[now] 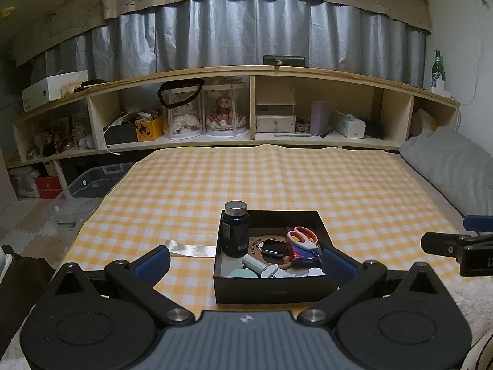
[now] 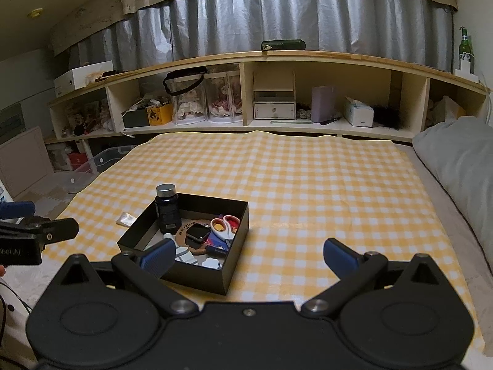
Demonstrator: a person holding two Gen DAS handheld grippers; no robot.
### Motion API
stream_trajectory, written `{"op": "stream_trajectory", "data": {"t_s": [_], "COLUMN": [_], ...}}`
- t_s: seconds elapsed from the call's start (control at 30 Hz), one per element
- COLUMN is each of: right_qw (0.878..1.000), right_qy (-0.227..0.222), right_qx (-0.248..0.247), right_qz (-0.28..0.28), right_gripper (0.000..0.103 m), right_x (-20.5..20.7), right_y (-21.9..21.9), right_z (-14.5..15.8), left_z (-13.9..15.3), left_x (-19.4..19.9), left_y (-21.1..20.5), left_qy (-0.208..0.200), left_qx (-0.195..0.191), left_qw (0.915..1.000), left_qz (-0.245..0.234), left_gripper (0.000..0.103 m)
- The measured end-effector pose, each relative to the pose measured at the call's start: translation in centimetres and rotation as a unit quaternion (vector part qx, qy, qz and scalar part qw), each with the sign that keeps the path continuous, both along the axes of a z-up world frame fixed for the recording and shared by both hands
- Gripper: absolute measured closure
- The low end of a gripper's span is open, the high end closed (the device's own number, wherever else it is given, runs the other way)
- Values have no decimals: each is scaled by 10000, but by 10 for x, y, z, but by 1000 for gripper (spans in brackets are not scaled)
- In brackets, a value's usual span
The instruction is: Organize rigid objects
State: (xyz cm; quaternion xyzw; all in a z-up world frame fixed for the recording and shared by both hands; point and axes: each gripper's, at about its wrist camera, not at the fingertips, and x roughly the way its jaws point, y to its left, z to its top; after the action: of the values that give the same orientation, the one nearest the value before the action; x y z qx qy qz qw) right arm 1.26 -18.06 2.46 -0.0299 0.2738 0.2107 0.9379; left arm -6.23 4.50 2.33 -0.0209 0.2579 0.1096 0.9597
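Black box (image 1: 271, 289) sits on the yellow checked cloth (image 1: 277, 178), holding a dark bottle (image 1: 234, 231) upright in its far-left corner, scissors (image 1: 303, 237), a smartwatch (image 1: 272, 248) on a round coaster (image 1: 255, 246), and small pale items near the front wall. Left hand-held gripper (image 1: 246, 262): jaws wide apart, straddling the box's near side, nothing clamped. Right hand-held gripper (image 2: 246, 256): jaws apart, empty, box by its left finger. Clear wrapper (image 1: 189, 250) lies left of the box.
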Motion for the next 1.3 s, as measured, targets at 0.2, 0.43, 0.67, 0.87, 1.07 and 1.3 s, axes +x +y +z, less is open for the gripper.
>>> {"op": "stream_trajectory", "data": {"t_s": [0.2, 0.43, 0.67, 0.87, 1.07, 1.3], "right_qw": [10000, 10000, 10000, 10000, 10000, 10000], "right_qy": [-3, -3, -5, -3, -2, -2], "right_qx": [-10, -10, -17, -20, -22, -25], "right_qz": [-5, -9, -4, -3, -10, -6], "right_gripper": [0, 0, 0, 0, 0, 0], "right_x": [0, 0, 0, 0, 0, 0], "right_y": [0, 1, 0, 0, 1, 0], "right_z": [0, 0, 0, 0, 0, 0], "left_z": [0, 0, 0, 0, -1, -1], "left_x": [0, 0, -1, -1, -2, -1], "left_y": [0, 1, 1, 1, 3, 2], "left_qy": [-6, 13, 13, 26, 31, 54], "left_qx": [17, 15, 21, 38, 16, 42], "left_qw": [10000, 10000, 10000, 10000, 10000, 10000], "left_qz": [-8, -2, 3, 9, 33, 39], "left_gripper": [0, 0, 0, 0, 0, 0]}}
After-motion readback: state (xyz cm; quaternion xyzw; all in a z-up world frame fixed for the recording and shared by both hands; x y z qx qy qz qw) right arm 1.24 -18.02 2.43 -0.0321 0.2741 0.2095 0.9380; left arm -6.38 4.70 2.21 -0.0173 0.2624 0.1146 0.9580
